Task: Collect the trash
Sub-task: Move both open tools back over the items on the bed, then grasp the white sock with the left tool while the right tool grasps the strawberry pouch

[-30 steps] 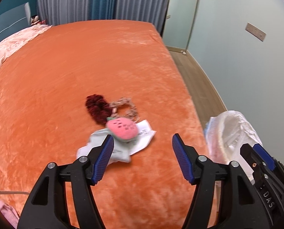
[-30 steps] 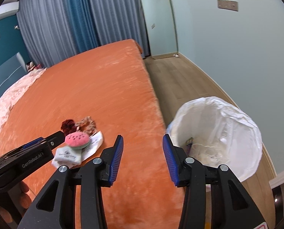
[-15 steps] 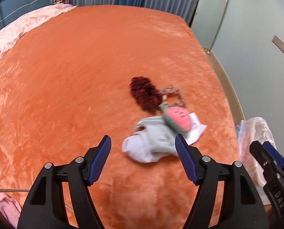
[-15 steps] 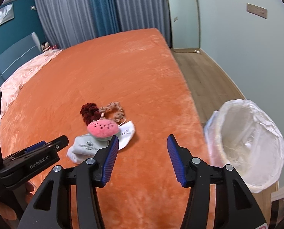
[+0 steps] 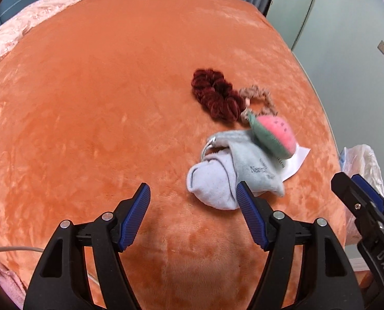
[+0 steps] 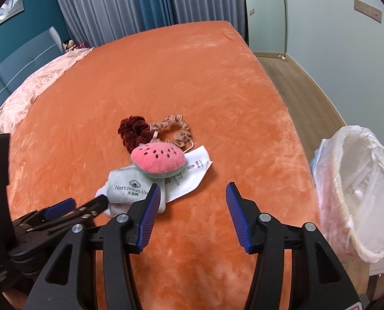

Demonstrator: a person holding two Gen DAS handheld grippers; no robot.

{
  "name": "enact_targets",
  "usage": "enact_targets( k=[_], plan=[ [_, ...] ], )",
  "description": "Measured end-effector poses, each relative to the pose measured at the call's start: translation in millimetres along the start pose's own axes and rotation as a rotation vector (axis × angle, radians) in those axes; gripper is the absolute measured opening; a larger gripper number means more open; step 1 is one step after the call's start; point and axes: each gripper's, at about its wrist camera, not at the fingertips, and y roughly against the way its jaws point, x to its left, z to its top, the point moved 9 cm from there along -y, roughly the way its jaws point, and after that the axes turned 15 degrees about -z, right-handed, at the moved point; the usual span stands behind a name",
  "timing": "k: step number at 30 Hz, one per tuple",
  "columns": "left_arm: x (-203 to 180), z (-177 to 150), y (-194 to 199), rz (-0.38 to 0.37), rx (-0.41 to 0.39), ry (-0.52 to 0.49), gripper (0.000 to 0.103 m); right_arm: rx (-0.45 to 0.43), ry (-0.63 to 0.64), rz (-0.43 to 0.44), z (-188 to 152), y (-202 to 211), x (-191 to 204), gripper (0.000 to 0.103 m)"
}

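A small pile lies on the orange bed cover (image 5: 93,108). It holds a grey-white cloth pouch (image 5: 233,173) with printed lettering, a white paper slip (image 5: 296,159), a pink watermelon plush (image 5: 276,135), a dark red scrunchie (image 5: 215,98) and a beige scrunchie (image 5: 260,95). My left gripper (image 5: 193,201) is open just short of the pouch, its right finger at the pouch's near edge. My right gripper (image 6: 193,199) is open too, empty, its left finger beside the pouch (image 6: 128,187) and the slip (image 6: 192,175). The plush (image 6: 158,160) rests on top.
A bin lined with a white plastic bag (image 6: 360,188) stands on the wooden floor by the bed's right edge. A pink quilt (image 6: 37,82) covers the far left of the bed. A white cable (image 5: 11,249) runs at the near left edge.
Both grippers have dropped closer to the pile. The right jaws stand wider than a second ago. In the left wrist view the pile has slid from the left finger over to the right finger.
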Motion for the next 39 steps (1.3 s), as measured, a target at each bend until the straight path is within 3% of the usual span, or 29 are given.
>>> enact_targets(
  k=[5,7,12,21,31,35,37,38,39],
  plan=[
    [-2,0,-13,-0.056,0.020,0.004,0.050,0.020,0.036,0.015,-7,-11,12,0.052],
    [-6,1,-15,-0.092,0.028,-0.010,0.035,0.032,0.044,0.022,-11,-15,17,0.052],
    [-6,5,-17,-0.125,0.032,0.010,0.023,0.047,0.064,0.046,-16,-23,31,0.052],
    [7,8,-4,-0.143,0.016,0.060,0.020,0.052,0.112,0.087,-21,-30,56,0.049],
    [23,11,10,-0.107,-0.013,0.084,0.020,0.069,0.153,0.132,-29,-37,82,0.047],
    [29,11,13,-0.095,-0.015,0.096,0.020,0.100,0.158,0.134,-33,-48,87,0.031],
    [30,12,16,-0.088,-0.022,0.089,0.021,0.117,0.159,0.119,-35,-55,87,0.015],
    [29,13,16,-0.084,-0.025,0.085,0.021,0.130,0.155,0.116,-35,-58,86,0.001],
    [30,13,18,-0.081,-0.027,0.083,0.021,0.136,0.143,0.126,-34,-58,85,0.000]
  ],
)
